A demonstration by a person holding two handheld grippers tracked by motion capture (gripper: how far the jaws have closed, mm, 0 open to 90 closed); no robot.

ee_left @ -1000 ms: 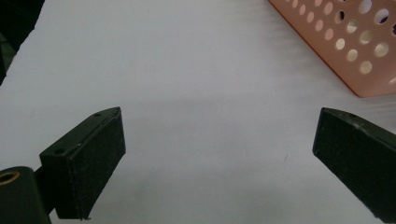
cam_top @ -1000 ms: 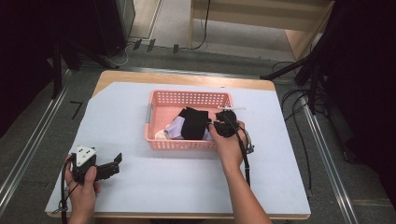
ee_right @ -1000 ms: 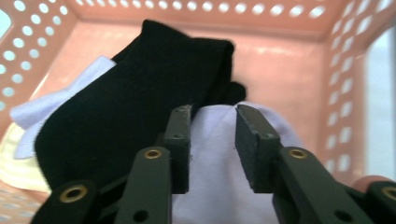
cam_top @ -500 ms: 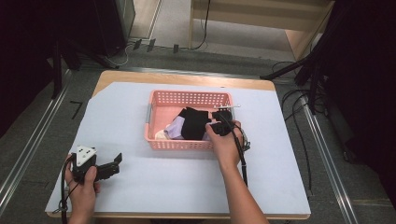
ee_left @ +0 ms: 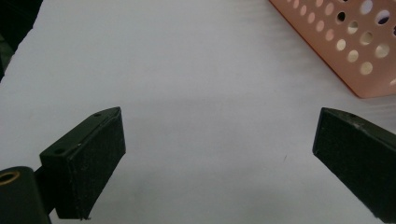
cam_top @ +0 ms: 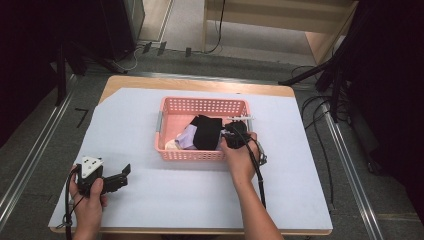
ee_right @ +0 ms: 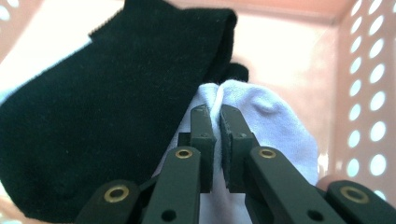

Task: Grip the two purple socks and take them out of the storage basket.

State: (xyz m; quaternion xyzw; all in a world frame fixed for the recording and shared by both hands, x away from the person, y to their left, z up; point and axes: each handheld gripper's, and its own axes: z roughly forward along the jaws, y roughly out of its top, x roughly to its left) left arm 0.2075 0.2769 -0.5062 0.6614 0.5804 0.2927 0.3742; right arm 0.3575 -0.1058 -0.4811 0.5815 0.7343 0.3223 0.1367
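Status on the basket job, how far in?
Early. Nothing is out yet: the socks are all in the pink basket. In hand: the right tool is shut on a pinch of the white sock, beside the black sock. The left tool waits open over the white table cover. Lifting out is still left.

White sheet [cam_top: 165,200] covers the wooden table [cam_top: 200,84]; cables [cam_top: 320,115] on the floor
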